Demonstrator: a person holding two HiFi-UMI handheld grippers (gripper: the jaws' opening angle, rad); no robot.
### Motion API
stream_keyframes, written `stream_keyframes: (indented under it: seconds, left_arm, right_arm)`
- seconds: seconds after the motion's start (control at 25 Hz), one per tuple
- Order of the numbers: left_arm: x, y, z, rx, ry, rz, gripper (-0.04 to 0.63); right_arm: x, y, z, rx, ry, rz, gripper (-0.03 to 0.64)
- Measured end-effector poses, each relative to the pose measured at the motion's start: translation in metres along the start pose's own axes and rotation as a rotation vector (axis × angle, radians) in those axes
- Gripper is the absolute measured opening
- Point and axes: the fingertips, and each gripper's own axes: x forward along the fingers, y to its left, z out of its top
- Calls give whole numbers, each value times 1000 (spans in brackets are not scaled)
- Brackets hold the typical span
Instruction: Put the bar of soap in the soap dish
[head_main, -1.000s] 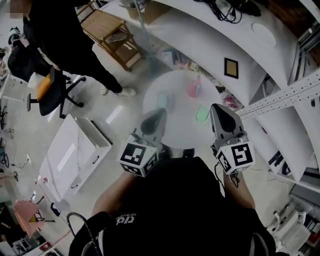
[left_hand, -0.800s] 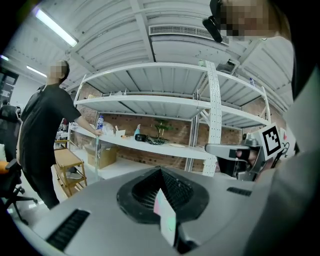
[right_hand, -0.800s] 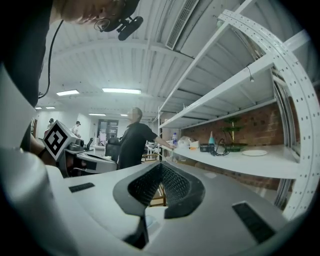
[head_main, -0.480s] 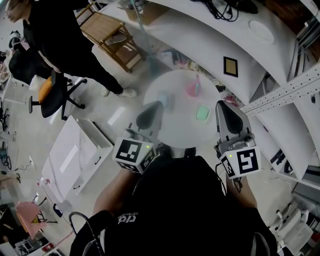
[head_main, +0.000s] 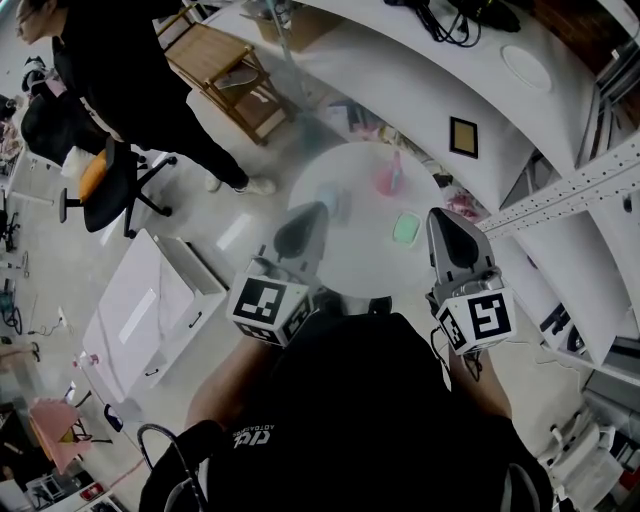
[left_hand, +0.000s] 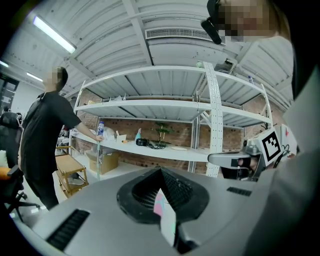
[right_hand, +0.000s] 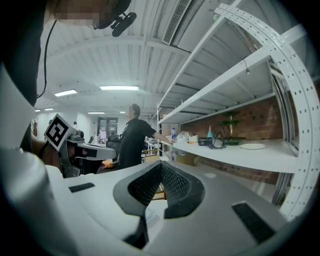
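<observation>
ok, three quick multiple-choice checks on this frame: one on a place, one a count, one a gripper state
1. In the head view, the green item sits at the table's:
A) left side
B) right side, by the right gripper
C) centre

2. Coloured items on the table:
A) one
B) three
C) five

3. The right gripper is:
A) wide open
B) shut on the green item
C) shut, empty

Key:
1 B: the green item lies on the right of the table, just beside the right gripper.
2 B: pink item, blue item and the green one.
3 C: its own view shows the jaws together with nothing between them.
</observation>
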Motion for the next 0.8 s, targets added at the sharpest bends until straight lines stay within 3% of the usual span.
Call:
stream_keyframes:
  seconds: [0.8]
  left_arm:
    - [-1,-2,-4,12,16,1,0]
  right_arm:
    - [-2,6,-8,-7,27,24,12]
